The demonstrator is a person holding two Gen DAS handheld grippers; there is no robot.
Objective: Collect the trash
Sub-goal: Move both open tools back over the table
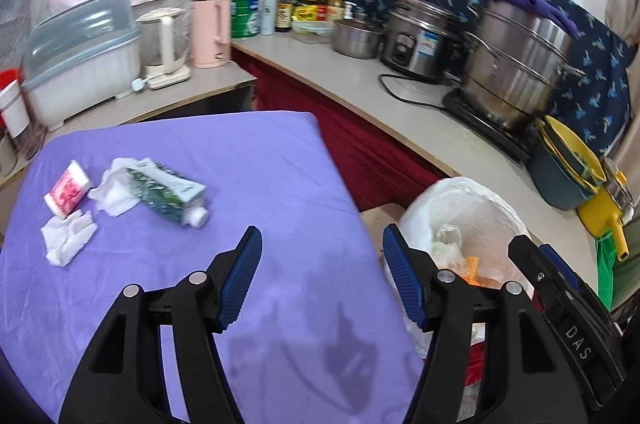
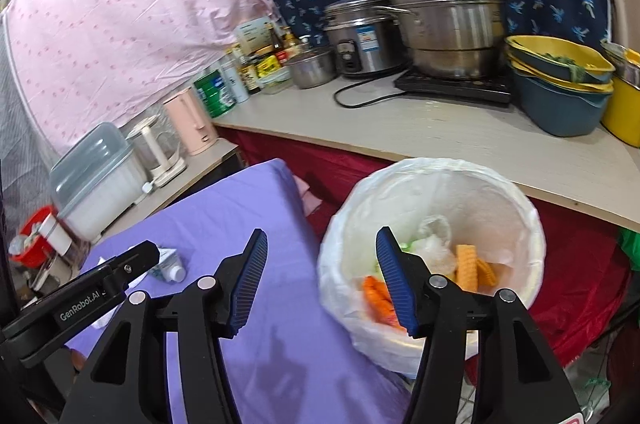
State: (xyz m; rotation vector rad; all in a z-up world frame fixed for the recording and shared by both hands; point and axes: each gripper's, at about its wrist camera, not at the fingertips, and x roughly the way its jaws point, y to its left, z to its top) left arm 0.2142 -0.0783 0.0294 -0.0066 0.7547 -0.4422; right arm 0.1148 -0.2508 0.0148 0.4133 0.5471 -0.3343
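My left gripper (image 1: 322, 276) hangs spread wide and empty over the purple table (image 1: 248, 160). Only its camera shows the whole pile of trash at the table's far left: a green carton (image 1: 168, 192) lying on its side, a red-and-white packet (image 1: 67, 193) and two crumpled tissues (image 1: 68, 238). My right gripper (image 2: 320, 278) is also spread and empty, at the table's edge beside the lined bin (image 2: 524, 220). Only its camera looks down into the bin, at orange scraps (image 2: 468, 266) and clear plastic
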